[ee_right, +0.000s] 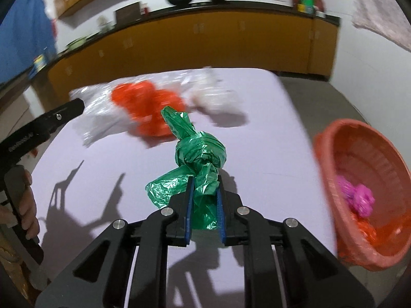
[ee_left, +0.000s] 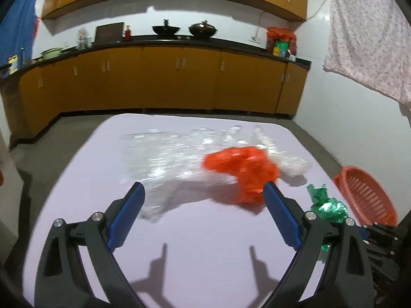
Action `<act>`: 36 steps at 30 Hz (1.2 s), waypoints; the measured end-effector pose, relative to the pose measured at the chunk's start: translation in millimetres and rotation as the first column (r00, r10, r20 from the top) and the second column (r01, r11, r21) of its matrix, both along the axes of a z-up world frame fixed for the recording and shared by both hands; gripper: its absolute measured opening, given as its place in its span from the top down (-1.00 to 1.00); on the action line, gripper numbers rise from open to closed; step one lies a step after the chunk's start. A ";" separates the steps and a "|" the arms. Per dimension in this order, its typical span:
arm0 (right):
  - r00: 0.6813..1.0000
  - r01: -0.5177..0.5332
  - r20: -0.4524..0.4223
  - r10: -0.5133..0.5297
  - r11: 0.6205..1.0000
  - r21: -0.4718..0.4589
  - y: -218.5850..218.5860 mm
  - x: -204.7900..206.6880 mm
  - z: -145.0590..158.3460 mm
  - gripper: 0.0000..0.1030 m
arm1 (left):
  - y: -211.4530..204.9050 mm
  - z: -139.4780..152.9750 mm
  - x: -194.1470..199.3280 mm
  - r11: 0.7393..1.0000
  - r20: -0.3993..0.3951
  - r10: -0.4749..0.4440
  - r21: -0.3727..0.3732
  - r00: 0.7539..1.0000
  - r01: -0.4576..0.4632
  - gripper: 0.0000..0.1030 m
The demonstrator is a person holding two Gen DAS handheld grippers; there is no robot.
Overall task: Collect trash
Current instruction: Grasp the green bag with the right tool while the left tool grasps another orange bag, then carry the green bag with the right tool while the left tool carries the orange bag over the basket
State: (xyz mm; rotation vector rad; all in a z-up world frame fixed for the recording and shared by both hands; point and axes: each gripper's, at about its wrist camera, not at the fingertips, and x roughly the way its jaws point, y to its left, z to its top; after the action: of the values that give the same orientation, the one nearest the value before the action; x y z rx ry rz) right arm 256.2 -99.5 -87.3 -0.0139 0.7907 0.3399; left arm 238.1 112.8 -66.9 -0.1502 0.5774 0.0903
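Lilac bench (ee_right: 269, 154) fills both views; clear plastic sheet (ee_left: 164, 154) crumpled at 12 o'clock of left gripper (ee_left: 204, 190), fingers wide apart, nothing between

Salmon basket (ee_right: 331, 154) at bench edge, 3 o'clock of right gripper (ee_right: 204, 184); pink wad (ee_right: 358, 196) inside

Orange bag (ee_left: 241, 166) on clear sheet

Knotted green bag (ee_right: 197, 159) clamped in right fingers, above bench

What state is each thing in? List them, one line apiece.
Left claw: open, empty, above the table.
Right claw: shut on the green bag.
Green bag: knotted, gripped at its lower end.
Orange bag: crumpled, loose on the table.
Clear plastic: spread flat, crinkled.
Basket: tilted at the table's edge, holding pink and orange scraps.
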 end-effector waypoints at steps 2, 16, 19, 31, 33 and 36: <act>1.000 0.023 0.002 -0.023 1.000 0.004 -15.9 3.1 2.1 0.69 | -12.9 -2.3 15.0 1.000 -0.012 -0.017 -0.003 1.000 0.017 -0.67; 0.995 0.095 -0.007 -0.095 0.995 0.028 -53.8 5.2 -2.0 0.69 | -44.1 -25.1 80.9 0.999 -0.111 -0.040 0.014 0.993 0.042 -0.05; 0.996 0.094 -0.004 -0.094 0.995 0.030 -53.7 4.2 -1.2 0.69 | -46.0 -26.4 80.1 0.998 -0.105 -0.053 0.020 0.993 0.056 0.21; 0.994 0.097 0.046 -0.099 0.994 0.043 -57.3 -7.2 16.3 0.69 | -48.5 -8.3 44.4 0.991 -0.029 -0.130 0.033 0.991 0.131 0.42; 0.992 0.104 0.065 -0.106 0.994 0.039 -58.8 -11.6 22.2 0.69 | -49.8 -2.1 36.0 0.989 -0.016 -0.144 0.031 0.989 0.145 0.42; 0.989 0.116 0.091 -0.119 0.993 0.032 -63.0 -16.6 29.0 0.69 | -54.3 6.2 24.3 0.986 0.001 -0.166 0.037 0.986 0.165 0.42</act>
State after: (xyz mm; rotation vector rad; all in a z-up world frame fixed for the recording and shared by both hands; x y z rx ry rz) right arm 239.6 -162.4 -58.3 0.0419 0.6918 0.2363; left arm 262.4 58.5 -60.7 -0.0665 0.5816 -0.0608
